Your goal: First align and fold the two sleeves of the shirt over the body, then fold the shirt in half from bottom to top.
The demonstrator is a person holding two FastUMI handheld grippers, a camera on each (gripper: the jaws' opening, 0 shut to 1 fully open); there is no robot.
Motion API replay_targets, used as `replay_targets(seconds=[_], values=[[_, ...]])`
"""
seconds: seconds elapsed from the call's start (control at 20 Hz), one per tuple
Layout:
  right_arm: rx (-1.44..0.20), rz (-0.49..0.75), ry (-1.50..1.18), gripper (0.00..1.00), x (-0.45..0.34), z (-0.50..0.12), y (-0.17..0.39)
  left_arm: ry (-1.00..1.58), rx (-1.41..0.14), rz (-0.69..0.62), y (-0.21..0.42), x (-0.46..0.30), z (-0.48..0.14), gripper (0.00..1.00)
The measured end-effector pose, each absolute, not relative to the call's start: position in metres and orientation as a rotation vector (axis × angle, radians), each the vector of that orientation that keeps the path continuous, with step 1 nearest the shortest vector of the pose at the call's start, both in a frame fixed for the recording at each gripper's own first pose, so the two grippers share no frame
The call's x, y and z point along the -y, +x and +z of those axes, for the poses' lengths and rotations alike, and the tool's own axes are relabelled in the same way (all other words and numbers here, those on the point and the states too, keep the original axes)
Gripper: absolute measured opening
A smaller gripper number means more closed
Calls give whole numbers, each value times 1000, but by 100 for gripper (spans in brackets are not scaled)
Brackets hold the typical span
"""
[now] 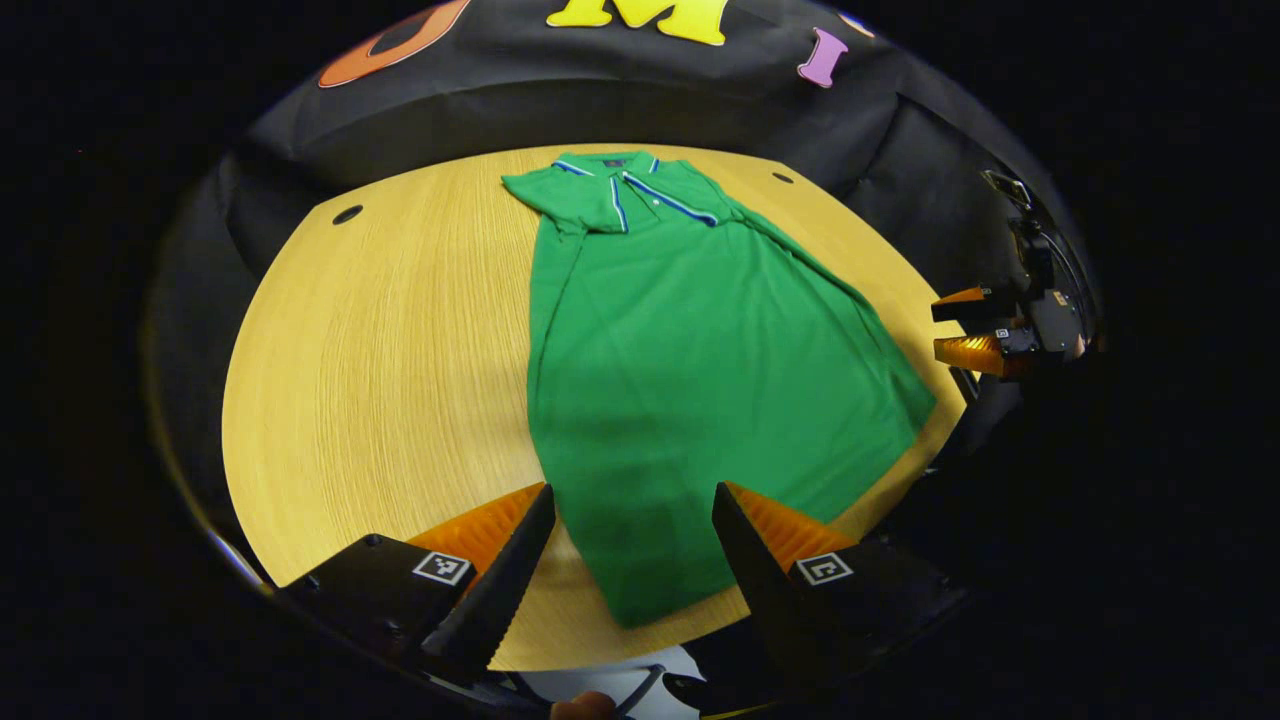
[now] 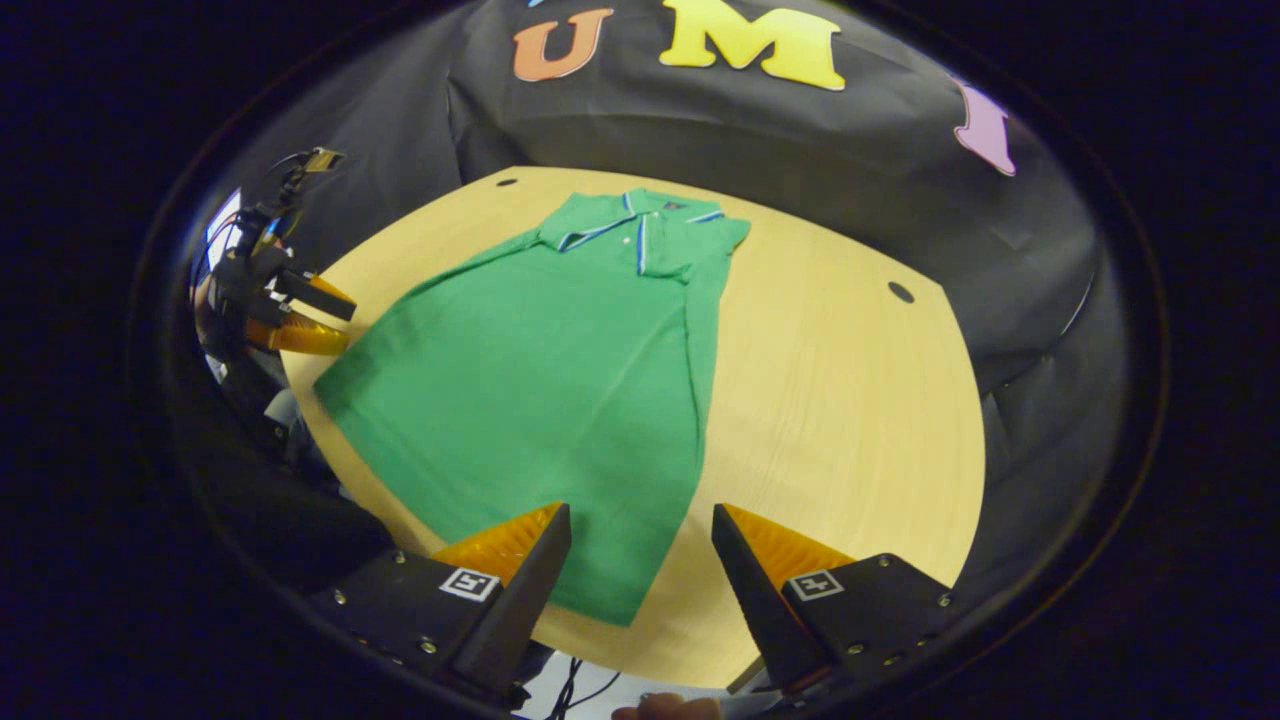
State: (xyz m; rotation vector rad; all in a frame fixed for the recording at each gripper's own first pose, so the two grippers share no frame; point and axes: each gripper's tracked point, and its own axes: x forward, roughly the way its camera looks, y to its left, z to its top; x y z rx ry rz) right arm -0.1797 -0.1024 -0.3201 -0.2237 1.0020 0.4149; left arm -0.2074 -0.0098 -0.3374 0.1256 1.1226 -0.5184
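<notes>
Both grippers, left gripper (image 1: 632, 560) and right gripper (image 2: 640, 565), are held wide and empty at 6 o'clock, apparently readied for the hem of the green collared polo shirt (image 1: 680, 370), laid flat on the round pale wooden table (image 1: 380, 380).

The green polo shirt (image 1: 690, 370) lies flat on the round pale wooden table (image 1: 380, 380), collar toward the booth's black cloth wall (image 1: 600, 110).

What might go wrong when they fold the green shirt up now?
The shirt has its bottom hem near the table edge, so it may slip off. Each hand-held gripper, left and right, is open above one hem corner; uneven grabs could fold it crooked.
</notes>
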Motion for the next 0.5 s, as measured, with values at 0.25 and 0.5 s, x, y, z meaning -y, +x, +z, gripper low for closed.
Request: replay_targets(seconds=[0.25,0.5], values=[[-1060,432,-228,88,101,-339,-200,159,-1178,-524,-244,4,-351,100],[-1081,463,-251,88,95,-355,-205,236,-1178,-543,-252,7,-363,100]])
